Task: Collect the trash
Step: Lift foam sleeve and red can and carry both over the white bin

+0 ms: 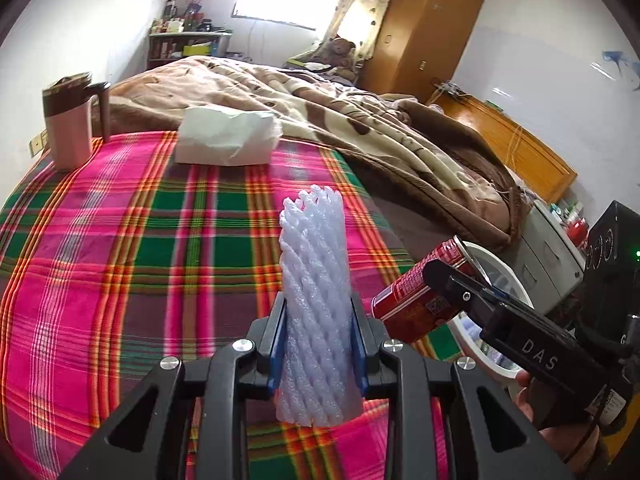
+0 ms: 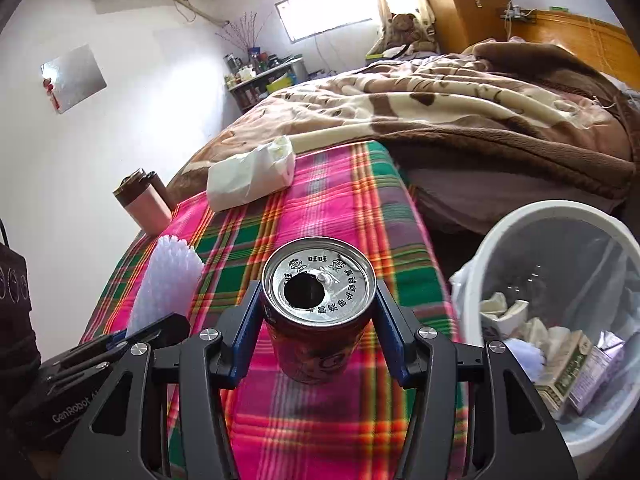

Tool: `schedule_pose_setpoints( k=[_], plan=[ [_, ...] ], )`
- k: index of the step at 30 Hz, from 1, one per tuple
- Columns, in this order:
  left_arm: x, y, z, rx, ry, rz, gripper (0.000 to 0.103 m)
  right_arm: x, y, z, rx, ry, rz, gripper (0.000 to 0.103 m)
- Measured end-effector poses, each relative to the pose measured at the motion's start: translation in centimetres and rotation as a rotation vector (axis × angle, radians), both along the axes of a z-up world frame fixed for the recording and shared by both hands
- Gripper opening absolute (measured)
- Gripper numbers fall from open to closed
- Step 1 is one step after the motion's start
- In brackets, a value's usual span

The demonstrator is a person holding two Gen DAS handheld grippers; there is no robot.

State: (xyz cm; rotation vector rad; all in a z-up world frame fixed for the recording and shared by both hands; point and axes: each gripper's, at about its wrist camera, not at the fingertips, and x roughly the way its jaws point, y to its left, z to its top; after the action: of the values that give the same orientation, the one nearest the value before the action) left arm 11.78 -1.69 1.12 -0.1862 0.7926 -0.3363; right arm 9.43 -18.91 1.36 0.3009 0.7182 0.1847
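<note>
My left gripper (image 1: 318,344) is shut on a white foam net sleeve (image 1: 314,300), held upright above the pink plaid cloth (image 1: 120,260). The same foam net sleeve (image 2: 168,292) shows at the left of the right wrist view. My right gripper (image 2: 318,320) is shut on a red drink can (image 2: 316,312) with an open silver top, its blue pads pressing both sides. From the left wrist view the red can (image 1: 416,292) hangs tilted at the right, in front of a white trash bin (image 1: 500,280). The trash bin (image 2: 520,220) holds cartons and crumpled paper.
A pink and brown lidded mug (image 1: 74,120) stands at the cloth's far left. A white tissue pack (image 1: 228,136) lies at the far edge. A brown patterned blanket (image 1: 320,108) covers the bed behind. A grey cabinet (image 1: 556,248) stands beyond the bin.
</note>
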Motion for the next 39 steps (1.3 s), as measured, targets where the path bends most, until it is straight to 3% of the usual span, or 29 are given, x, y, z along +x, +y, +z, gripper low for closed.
schedule_pose_setpoints(
  k=[19,39],
  plan=[
    [-1.6,-11.6,3.1,0.030,-0.090,-0.229,0.029,-4.5,-10.1,2.8,-0.053,-0.088,-0.255,0.054],
    [-0.8,-21.6,1.5,0.082,-0.049,-0.383,0.029,-4.1,-16.6,0.2,-0.111,0.044,-0.401,0.055]
  ],
)
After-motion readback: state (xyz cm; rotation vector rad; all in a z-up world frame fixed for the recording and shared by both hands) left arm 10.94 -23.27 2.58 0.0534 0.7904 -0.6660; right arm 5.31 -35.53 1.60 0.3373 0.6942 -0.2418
